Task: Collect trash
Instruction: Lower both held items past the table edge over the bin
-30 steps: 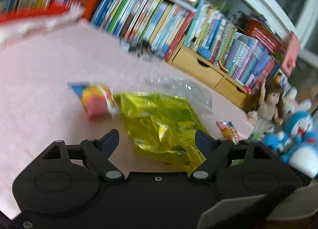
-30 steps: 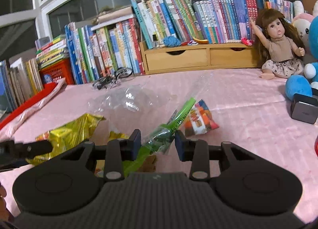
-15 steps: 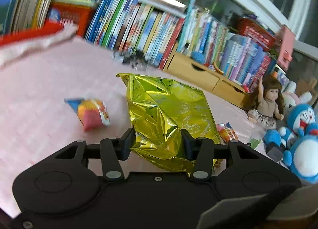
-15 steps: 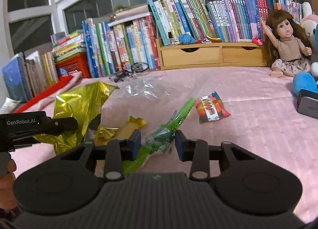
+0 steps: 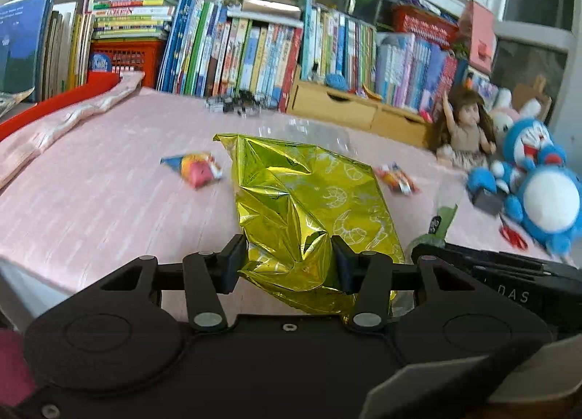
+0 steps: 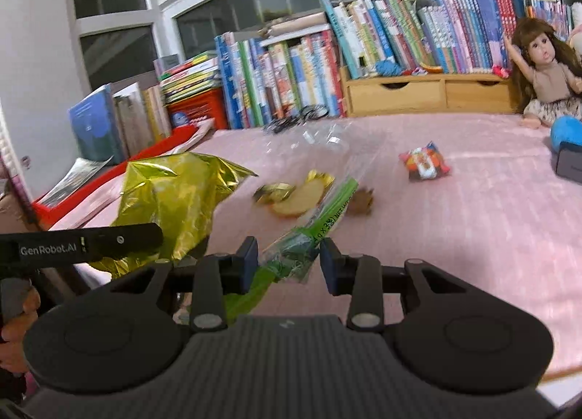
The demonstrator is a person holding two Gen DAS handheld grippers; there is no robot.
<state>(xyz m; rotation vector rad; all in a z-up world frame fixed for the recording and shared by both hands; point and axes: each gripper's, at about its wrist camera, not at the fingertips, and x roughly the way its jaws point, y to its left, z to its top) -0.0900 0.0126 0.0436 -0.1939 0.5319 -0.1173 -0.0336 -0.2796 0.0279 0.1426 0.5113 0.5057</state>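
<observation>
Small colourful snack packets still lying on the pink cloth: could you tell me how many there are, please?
2. One snack packet lies left of the gold foil bag held by the left gripper; another snack packet lies to its right, nearer the doll. More may be hidden behind the bag.

Left gripper clamped, right gripper — pinching
</observation>
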